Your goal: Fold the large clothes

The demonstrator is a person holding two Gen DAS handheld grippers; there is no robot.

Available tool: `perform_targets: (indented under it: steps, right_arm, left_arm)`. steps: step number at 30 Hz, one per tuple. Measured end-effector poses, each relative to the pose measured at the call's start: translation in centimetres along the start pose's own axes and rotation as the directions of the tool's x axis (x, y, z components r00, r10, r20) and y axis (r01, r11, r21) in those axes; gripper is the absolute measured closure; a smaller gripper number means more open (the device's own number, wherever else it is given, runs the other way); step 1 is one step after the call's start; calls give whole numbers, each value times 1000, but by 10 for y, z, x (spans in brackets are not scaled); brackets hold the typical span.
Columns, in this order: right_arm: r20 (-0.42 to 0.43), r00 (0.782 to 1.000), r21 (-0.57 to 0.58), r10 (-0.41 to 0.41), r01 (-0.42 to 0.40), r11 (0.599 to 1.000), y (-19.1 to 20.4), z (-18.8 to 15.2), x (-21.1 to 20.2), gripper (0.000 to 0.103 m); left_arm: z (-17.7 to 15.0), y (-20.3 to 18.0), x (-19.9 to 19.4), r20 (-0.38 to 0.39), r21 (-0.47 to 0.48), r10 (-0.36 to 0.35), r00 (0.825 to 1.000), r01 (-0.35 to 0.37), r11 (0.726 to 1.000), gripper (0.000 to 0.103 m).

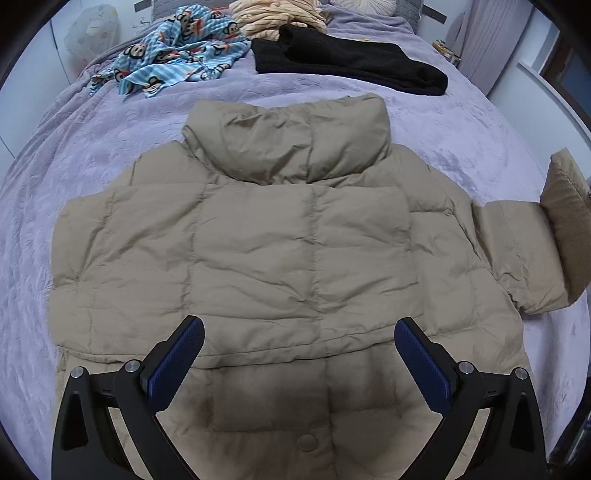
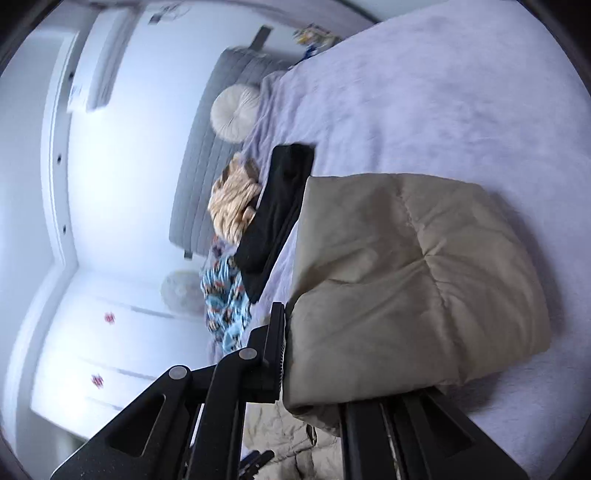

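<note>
A beige puffer jacket (image 1: pixel 266 251) lies spread flat, back up, on the lilac bed cover, collar at the far end. My left gripper (image 1: pixel 299 339) hovers open and empty over the jacket's lower hem, jaws wide apart. The jacket's right sleeve (image 1: pixel 532 251) is lifted at its cuff at the right edge. In the right wrist view my right gripper (image 2: pixel 314 354) is shut on that sleeve (image 2: pixel 413 280), which bulges between the jaws; the view is rolled sideways.
A black folded garment (image 1: pixel 351 62) lies beyond the collar, with a blue monkey-print cloth (image 1: pixel 177 55) and a peach striped garment (image 1: pixel 273 18) further back. A round white cushion (image 2: pixel 234 112) sits by the grey headboard (image 2: pixel 207 155). White wardrobes stand to the side.
</note>
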State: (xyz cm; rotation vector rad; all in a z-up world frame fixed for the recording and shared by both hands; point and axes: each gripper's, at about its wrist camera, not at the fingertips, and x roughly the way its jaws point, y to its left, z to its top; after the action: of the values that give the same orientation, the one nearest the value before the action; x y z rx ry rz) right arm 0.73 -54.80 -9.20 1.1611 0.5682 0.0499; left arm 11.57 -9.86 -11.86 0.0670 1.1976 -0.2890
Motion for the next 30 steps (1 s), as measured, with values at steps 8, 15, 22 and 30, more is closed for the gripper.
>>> perform_targets:
  steps: [8,15,22,30]
  right_arm:
    - [-200,952,-563,-230,80,822,132,-125,135,94]
    - [-352,877,-508,-327,115,854,86,-212,202,94]
    - [-415,832,-360,-368,221,906,41,-223,215,94]
    - [-315,901,-238,-298,230,944,60,-194,152,17]
  left_arm:
    - [-4,70,1,21,-62,72,997,-71,996,0]
    - [-10,105,8,28,-54,89,996,-87,995,0]
    - [-9,109,18,24,-92,28,999,-26,995,0]
    - [10,118,14,65,-111,-54,996,61,992,0]
